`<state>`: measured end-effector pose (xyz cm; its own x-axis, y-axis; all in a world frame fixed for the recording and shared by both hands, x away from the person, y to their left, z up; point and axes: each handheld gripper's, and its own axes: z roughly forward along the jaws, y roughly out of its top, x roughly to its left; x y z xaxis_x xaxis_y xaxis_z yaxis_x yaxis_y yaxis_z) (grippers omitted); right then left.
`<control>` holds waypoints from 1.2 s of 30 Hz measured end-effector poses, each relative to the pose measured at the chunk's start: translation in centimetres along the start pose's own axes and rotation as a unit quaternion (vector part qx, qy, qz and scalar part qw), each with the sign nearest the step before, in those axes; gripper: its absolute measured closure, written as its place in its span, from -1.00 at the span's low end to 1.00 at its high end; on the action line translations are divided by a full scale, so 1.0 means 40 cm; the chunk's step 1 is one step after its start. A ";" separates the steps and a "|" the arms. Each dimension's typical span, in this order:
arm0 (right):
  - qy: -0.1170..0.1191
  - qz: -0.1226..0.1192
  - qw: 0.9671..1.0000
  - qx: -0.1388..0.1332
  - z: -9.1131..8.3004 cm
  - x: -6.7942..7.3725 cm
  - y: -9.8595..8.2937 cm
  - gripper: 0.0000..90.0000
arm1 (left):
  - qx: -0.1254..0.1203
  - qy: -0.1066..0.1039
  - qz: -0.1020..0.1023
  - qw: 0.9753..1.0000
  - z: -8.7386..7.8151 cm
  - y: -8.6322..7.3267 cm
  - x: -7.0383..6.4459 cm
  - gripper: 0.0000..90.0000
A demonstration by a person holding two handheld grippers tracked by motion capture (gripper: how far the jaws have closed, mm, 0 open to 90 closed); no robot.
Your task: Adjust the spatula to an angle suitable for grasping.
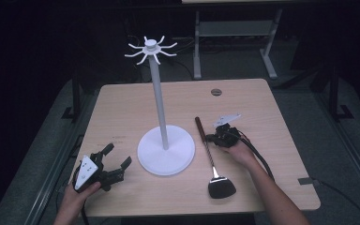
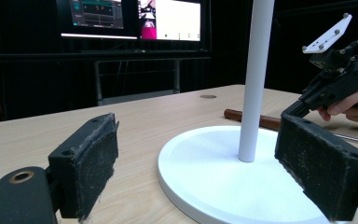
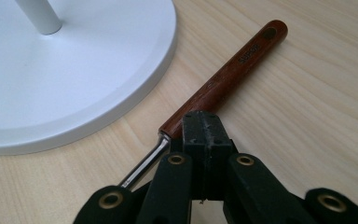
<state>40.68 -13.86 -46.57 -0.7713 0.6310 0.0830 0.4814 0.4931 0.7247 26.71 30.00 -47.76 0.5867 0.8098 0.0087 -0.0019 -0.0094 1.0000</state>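
While the spatula [image 1: 210,154] lies flat on the table [image 1: 281,140] right of the stand [image 1: 165,150], the right gripper [image 1: 214,138] sits at its wooden handle, jaws pressed together at the ferrule end; a real pinch can't be confirmed. Left gripper [image 1: 118,161] waits near-left, jaws spread, probably to steady the stand for hanging.

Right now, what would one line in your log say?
right gripper: shut on spatula handle | left gripper: open, holds nothing | spatula: flat on table beside white stand
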 end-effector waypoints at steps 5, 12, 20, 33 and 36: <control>0.005 -0.002 1.000 0.002 0.004 0.007 0.002 0.99 | 0.000 0.000 0.000 1.000 0.000 0.000 0.000 -0.72; 0.012 -0.009 1.000 0.002 0.009 0.016 0.004 0.99 | 0.000 0.000 0.000 1.000 0.000 0.000 0.000 -0.72; 0.014 -0.014 1.000 0.005 0.012 0.024 0.007 0.99 | 0.000 0.000 0.000 1.000 0.000 0.000 0.000 -0.72; 0.024 -0.018 1.000 -0.006 -0.061 0.062 0.004 0.99 | 0.002 0.001 0.002 1.000 -0.001 0.000 0.002 -0.72; 0.030 -0.022 0.999 -0.008 -0.077 0.083 0.004 0.99 | 0.002 0.003 0.001 1.000 -0.001 0.000 0.001 -0.72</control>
<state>36.94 -13.53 -44.08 -0.8156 0.5713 0.0922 0.4400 0.5088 0.7400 26.71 30.05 -47.76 0.5826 0.8127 0.0101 -0.0002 -0.0122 0.9999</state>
